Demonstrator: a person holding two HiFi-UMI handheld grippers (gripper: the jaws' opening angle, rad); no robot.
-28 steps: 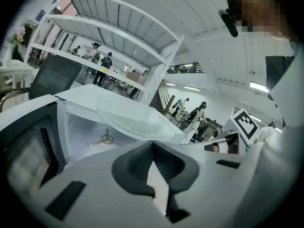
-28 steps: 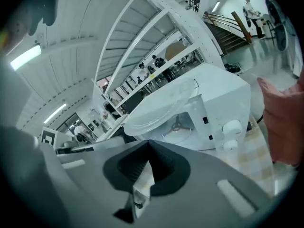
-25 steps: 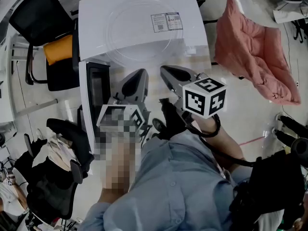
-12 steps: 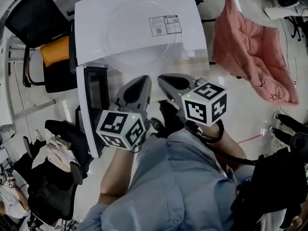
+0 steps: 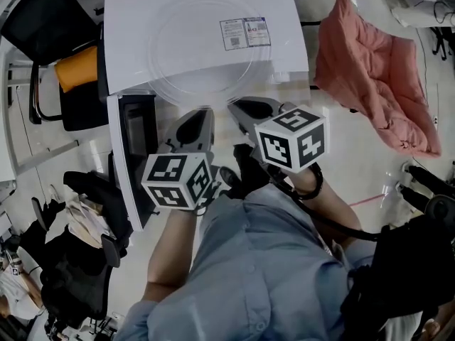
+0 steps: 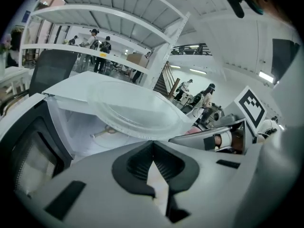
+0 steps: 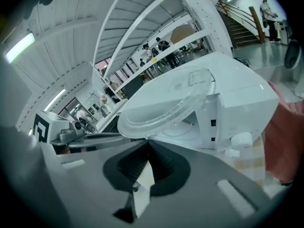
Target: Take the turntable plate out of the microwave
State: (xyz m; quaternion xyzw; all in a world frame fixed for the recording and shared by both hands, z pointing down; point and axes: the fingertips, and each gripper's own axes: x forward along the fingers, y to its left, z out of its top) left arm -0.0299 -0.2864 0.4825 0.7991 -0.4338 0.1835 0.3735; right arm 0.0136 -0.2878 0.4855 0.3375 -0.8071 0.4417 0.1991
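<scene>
The clear glass turntable plate [image 5: 202, 48] is outside the white microwave [image 5: 128, 41], spread over its top with the near rim past the front edge. I cannot tell whether it rests on the top. My left gripper [image 5: 201, 114] and right gripper [image 5: 234, 105] sit side by side at that near rim, each shut on it. In the left gripper view the plate [image 6: 133, 110] meets the closed jaw tips of the left gripper [image 6: 152, 142] above the open cavity. The right gripper view shows the plate [image 7: 166, 110] tilted up from the right gripper [image 7: 147, 141].
The microwave door [image 5: 135, 148] hangs open to the left, beside my left gripper. A black chair with an orange cushion [image 5: 78, 69] stands further left, and another dark chair [image 5: 92, 212] lower left. A pink blanket [image 5: 377, 69] lies on the floor at right.
Both grippers have sunk a little with the plate still between their jaws. The plate's near rim now stands further out past the microwave's front edge.
</scene>
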